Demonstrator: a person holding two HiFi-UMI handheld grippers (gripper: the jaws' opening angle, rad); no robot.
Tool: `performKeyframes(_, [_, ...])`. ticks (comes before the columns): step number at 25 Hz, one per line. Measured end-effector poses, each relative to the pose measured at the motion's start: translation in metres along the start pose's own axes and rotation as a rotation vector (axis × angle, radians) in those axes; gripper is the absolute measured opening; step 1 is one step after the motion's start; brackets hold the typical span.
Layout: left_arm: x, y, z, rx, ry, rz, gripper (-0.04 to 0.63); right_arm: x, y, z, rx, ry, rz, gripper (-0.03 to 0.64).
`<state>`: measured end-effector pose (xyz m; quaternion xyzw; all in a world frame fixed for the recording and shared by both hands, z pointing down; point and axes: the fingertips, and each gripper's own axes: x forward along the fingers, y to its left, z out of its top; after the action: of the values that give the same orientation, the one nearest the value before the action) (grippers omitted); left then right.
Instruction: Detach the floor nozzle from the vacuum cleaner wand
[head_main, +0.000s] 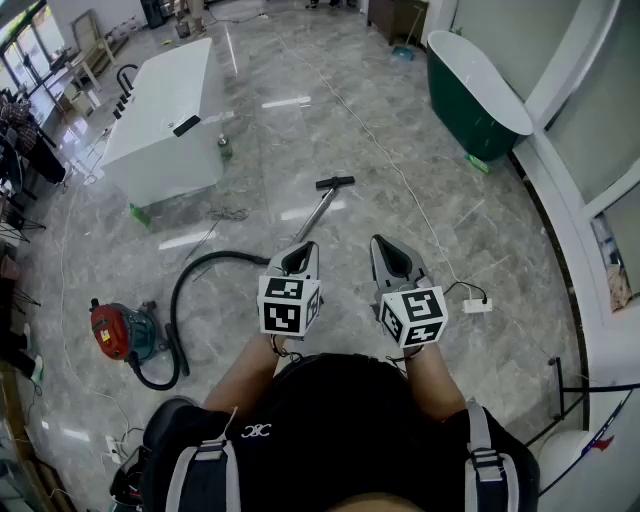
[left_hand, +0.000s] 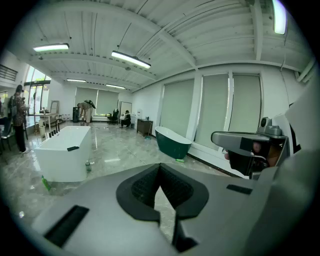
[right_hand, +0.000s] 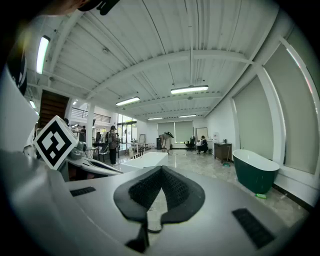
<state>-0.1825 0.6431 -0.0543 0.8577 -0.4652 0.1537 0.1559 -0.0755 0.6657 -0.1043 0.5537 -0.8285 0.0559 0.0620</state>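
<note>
The vacuum lies on the marble floor in the head view: a red canister (head_main: 115, 330) at the left, a black hose (head_main: 190, 275) curving right, a metal wand (head_main: 320, 215) and a black floor nozzle (head_main: 335, 183) at its far end. My left gripper (head_main: 300, 250) hovers over the wand's near end, shut and empty. My right gripper (head_main: 388, 245) is level beside it, also shut on nothing. In the left gripper view the left gripper (left_hand: 160, 169) has its pads together over bare floor. The right gripper (right_hand: 161, 171) looks the same in its own view.
A long white tub (head_main: 165, 115) stands at the far left with a small bottle (head_main: 224, 147) by it. A dark green bathtub (head_main: 475, 95) is at the far right. A white power strip (head_main: 477, 305) and a thin cable lie on the floor to my right. People stand far off.
</note>
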Motion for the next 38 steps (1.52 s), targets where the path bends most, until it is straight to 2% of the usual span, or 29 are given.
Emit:
performKeyframes(5, [-0.002, 0.017, -0.003, 0.001, 0.002, -0.018, 0.005, 0.005, 0.017, 0.002, 0.006, -0.016, -0.009, 0.014])
performKeyframes(8, [0.0, 0.026, -0.004, -0.01, 0.004, -0.02, 0.005, 0.012, 0.016, -0.001, 0.037, -0.004, -0.015, 0.015])
performKeyframes(12, [0.006, 0.038, -0.002, -0.003, 0.004, -0.005, 0.005, 0.025, 0.012, 0.008, 0.047, -0.035, -0.004, 0.014])
performKeyframes(14, [0.012, 0.042, -0.001, -0.023, 0.012, -0.014, 0.005, 0.033, 0.004, 0.01, 0.055, -0.045, -0.008, 0.014])
performKeyframes(17, [0.024, 0.048, 0.003, -0.069, 0.015, -0.025, 0.005, 0.048, -0.014, 0.011, 0.109, -0.058, 0.002, 0.014])
performKeyframes(20, [0.046, 0.058, 0.013, -0.019, 0.014, 0.033, 0.005, 0.071, -0.037, 0.018, 0.127, -0.088, 0.024, 0.014])
performKeyframes(23, [0.075, 0.069, 0.024, 0.026, 0.025, 0.075, 0.005, 0.094, -0.052, 0.032, 0.082, -0.133, 0.059, 0.014])
performKeyframes(30, [0.14, 0.082, 0.077, 0.017, 0.002, 0.122, 0.005, 0.148, -0.102, 0.065, 0.083, -0.187, 0.154, 0.015])
performKeyframes(34, [0.189, 0.076, 0.094, 0.008, 0.01, 0.142, 0.005, 0.178, -0.151, 0.069, 0.054, -0.169, 0.139, 0.015])
performKeyframes(36, [0.215, 0.073, 0.103, 0.012, 0.016, 0.144, 0.005, 0.194, -0.176, 0.07, 0.069, -0.167, 0.135, 0.015])
performKeyframes(38, [0.236, 0.071, 0.113, 0.019, 0.011, 0.151, 0.005, 0.207, -0.194, 0.073, 0.106, -0.18, 0.169, 0.015])
